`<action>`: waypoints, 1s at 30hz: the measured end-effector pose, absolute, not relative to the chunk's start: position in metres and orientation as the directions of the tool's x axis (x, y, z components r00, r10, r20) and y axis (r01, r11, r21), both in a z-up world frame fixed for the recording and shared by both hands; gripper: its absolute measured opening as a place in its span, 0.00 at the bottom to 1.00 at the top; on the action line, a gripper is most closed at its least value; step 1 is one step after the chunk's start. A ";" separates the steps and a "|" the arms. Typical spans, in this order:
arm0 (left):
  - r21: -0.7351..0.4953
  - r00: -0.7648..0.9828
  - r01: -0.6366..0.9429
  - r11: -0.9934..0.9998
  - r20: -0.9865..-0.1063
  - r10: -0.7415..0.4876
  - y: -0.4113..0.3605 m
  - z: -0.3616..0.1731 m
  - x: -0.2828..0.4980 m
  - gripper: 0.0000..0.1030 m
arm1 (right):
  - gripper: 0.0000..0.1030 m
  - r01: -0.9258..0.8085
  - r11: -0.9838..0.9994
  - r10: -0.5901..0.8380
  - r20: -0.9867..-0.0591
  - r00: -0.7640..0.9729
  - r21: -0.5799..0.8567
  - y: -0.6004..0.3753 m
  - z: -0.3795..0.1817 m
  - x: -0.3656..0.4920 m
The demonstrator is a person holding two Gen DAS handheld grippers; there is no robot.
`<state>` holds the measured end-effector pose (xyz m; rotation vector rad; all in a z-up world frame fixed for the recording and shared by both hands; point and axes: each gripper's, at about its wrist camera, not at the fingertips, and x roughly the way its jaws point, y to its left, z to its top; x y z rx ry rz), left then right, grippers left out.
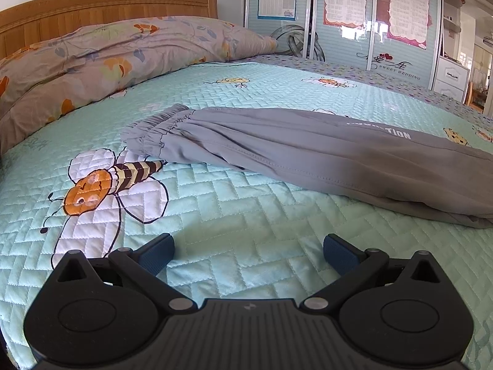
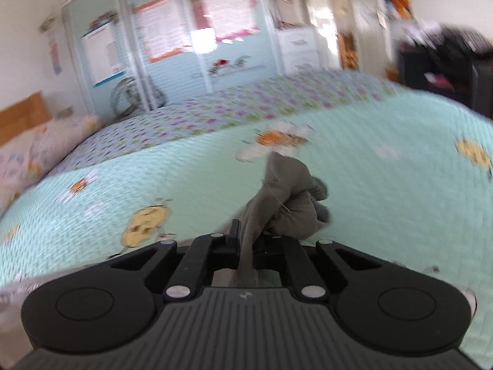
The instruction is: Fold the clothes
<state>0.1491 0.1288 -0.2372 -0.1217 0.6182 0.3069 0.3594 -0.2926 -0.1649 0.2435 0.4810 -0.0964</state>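
From the left wrist view, the left gripper hovers low over the quilt with its jaws wide apart and nothing between them. The grey trousers lie flat on the bed ahead of it and to its right, already doubled leg on leg, the elastic waistband toward the pillows and the legs running off the right edge of the picture. The trousers are near this gripper but not touching it. From the right wrist view, which is smeared by motion, the right gripper is clamped tight on a bunch of grey cloth, which I take to be the leg end of the same trousers; the cloth stands up in a crumpled fold above the jaws, raised off the quilt. The step in hand looks like the cross-fold: carrying the leg end over toward the waistband. The next move calls for the right hand to sweep the cloth across without dragging the lower layer, lay the cuffs even with the waistband, then let go, while the left gripper could pin or steady the waist end.
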 end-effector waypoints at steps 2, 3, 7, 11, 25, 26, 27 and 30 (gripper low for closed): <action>-0.034 0.775 -0.317 0.948 -0.585 0.239 0.130 -0.237 0.148 1.00 | 0.07 0.095 0.984 -0.016 -0.454 0.891 0.151 -0.268 -0.151 0.361; -0.041 0.777 -0.316 0.948 -0.584 0.234 0.131 -0.237 0.148 1.00 | 0.07 0.057 0.992 0.001 -0.446 0.895 0.117 -0.250 -0.145 0.361; -0.072 0.786 -0.313 0.947 -0.579 0.215 0.135 -0.236 0.145 1.00 | 0.06 -0.098 0.995 0.086 -0.441 0.893 -0.004 -0.169 -0.136 0.361; -0.105 0.796 -0.309 0.945 -0.572 0.197 0.139 -0.236 0.143 1.00 | 0.06 -0.257 0.962 0.186 -0.469 0.863 -0.092 -0.077 -0.150 0.352; -0.160 0.810 -0.302 0.940 -0.564 0.164 0.146 -0.237 0.141 1.00 | 0.05 -0.353 0.933 0.264 -0.539 0.800 -0.067 0.051 -0.199 0.332; -0.161 0.810 -0.302 0.940 -0.564 0.163 0.146 -0.237 0.141 1.00 | 0.05 -0.359 0.930 0.258 -0.549 0.795 -0.082 0.055 -0.200 0.333; -0.162 0.810 -0.302 0.940 -0.563 0.163 0.146 -0.237 0.141 1.00 | 0.05 -0.363 0.926 0.244 -0.563 0.790 -0.107 0.060 -0.203 0.333; -0.175 0.814 -0.300 0.938 -0.559 0.156 0.148 -0.237 0.140 1.00 | 0.07 -0.357 0.920 0.202 -0.582 0.788 -0.164 0.064 -0.212 0.330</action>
